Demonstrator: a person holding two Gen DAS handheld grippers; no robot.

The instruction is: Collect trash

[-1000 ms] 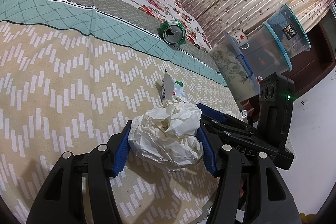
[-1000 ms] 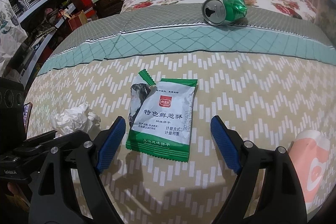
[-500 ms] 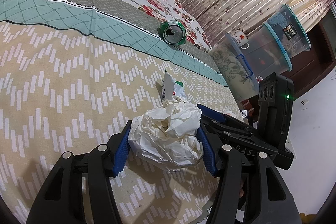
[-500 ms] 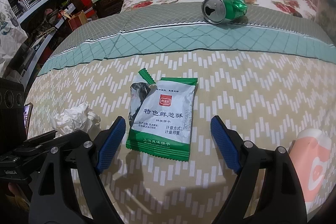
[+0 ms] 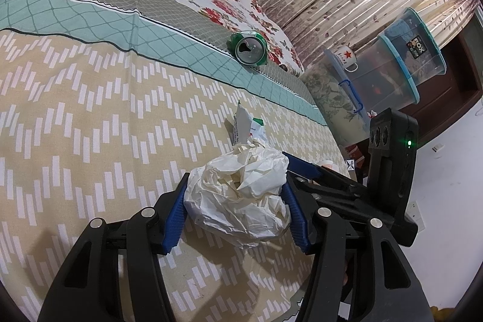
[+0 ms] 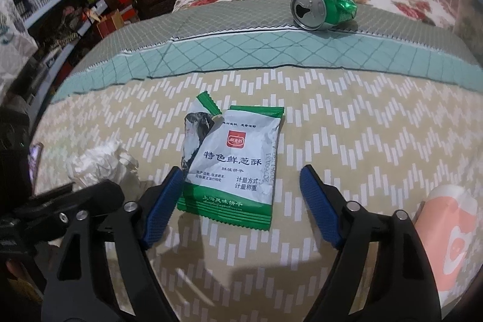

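Note:
A crumpled white paper ball (image 5: 241, 192) lies on the patterned bedspread, and my left gripper (image 5: 235, 213) is shut on it, blue pads pressing both sides. The ball also shows in the right wrist view (image 6: 102, 162). A torn green-and-white snack wrapper (image 6: 232, 162) lies flat on the bed; my right gripper (image 6: 241, 201) is open around its near end, left pad beside its edge. The wrapper peeks behind the ball in the left wrist view (image 5: 246, 125). A crushed green can (image 6: 323, 8) lies farther up the bed, also in the left wrist view (image 5: 249, 49).
A pink-and-white cup (image 6: 449, 234) sits at the bed's right near edge. Stacked clear storage bins (image 5: 389, 71) with a white mug (image 5: 342, 56) stand beside the bed. Cluttered shelves (image 6: 60, 5) are on the left. Floral quilt and curtain lie beyond.
My right gripper has edged forward so the wrapper's near end sits between its pads. The left gripper stays shut on the paper ball.

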